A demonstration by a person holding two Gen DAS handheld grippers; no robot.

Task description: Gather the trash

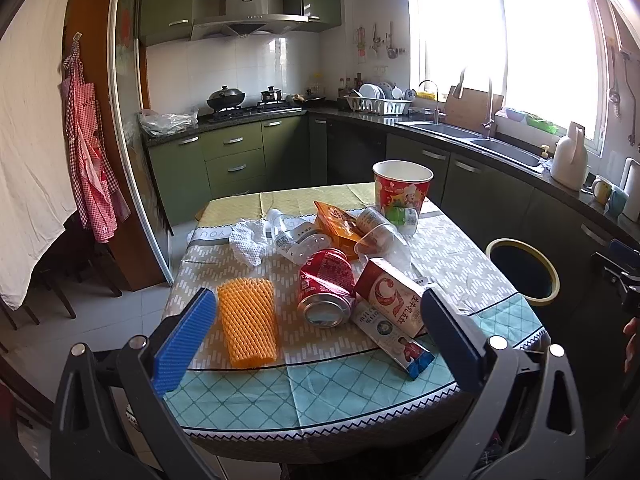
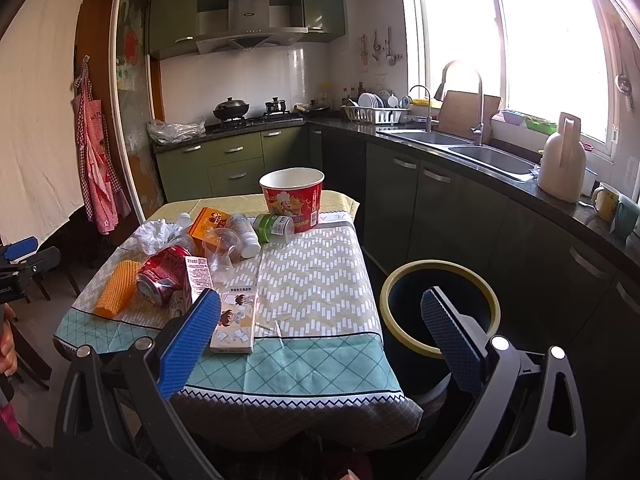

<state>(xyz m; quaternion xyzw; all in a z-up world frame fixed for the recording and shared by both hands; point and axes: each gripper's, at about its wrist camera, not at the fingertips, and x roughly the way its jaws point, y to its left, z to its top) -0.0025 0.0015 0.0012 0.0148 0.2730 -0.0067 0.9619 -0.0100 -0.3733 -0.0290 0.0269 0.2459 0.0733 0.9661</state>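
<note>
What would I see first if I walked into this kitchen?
A heap of trash on the table: a dented red can lying beside an orange foam net, with a big red paper bucket standing behind. Right of the table waits a dark bin with a yellow rim.

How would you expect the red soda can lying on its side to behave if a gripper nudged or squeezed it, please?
The red soda can lies on its side, so it would probably roll. Its dented wall suggests it is empty, light and would crumple further under a firm squeeze.

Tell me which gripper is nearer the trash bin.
Right. The right gripper has one finger over the trash bin; the left gripper faces the can, bin off right.
</note>
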